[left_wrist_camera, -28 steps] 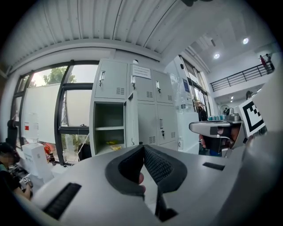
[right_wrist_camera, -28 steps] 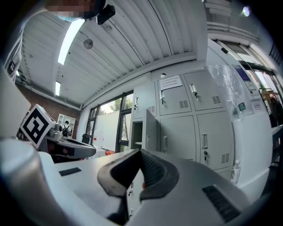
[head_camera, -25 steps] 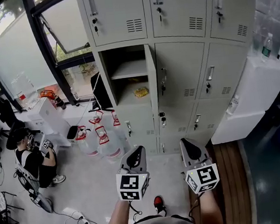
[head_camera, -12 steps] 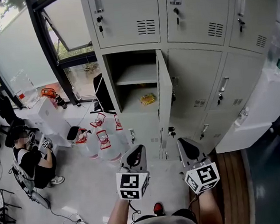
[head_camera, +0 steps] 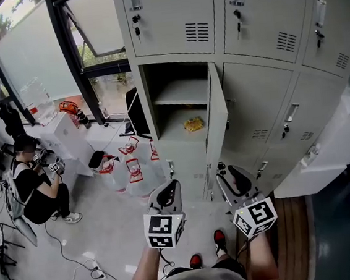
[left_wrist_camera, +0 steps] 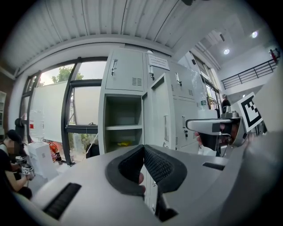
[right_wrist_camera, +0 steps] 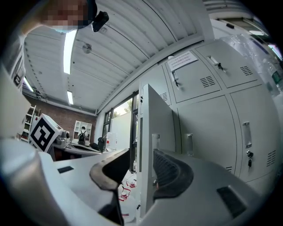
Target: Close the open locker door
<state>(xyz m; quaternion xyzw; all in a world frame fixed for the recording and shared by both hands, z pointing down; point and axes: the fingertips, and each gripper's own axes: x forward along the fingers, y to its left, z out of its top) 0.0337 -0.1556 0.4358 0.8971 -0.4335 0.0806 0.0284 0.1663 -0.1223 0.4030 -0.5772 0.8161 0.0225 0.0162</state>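
The grey locker bank fills the far side of the head view. One middle compartment [head_camera: 177, 99] stands open, with a shelf and a small yellow packet [head_camera: 193, 124] on its floor. Its door [head_camera: 217, 125] swings out toward me, hinged on the right. My left gripper [head_camera: 168, 194] hangs shut and empty below the open compartment. My right gripper [head_camera: 228, 180] is below the door's free edge, well short of it; its jaws are opening with nothing between them. In the right gripper view the door's edge [right_wrist_camera: 152, 119] shows beyond the gripper [right_wrist_camera: 140, 155]. The left gripper view shows that gripper [left_wrist_camera: 143, 149] shut, facing the compartment [left_wrist_camera: 121, 126].
Several water jugs with red caps [head_camera: 128, 169] stand on the floor left of the lockers. A person [head_camera: 33, 182] sits at the left by a white box [head_camera: 69, 138]. Cables [head_camera: 82, 264] lie on the floor. A white cabinet [head_camera: 331, 145] stands at the right.
The lockers have come nearer and lower in the head view. My right gripper's jaws have gone from shut to apart. The left gripper stays shut.
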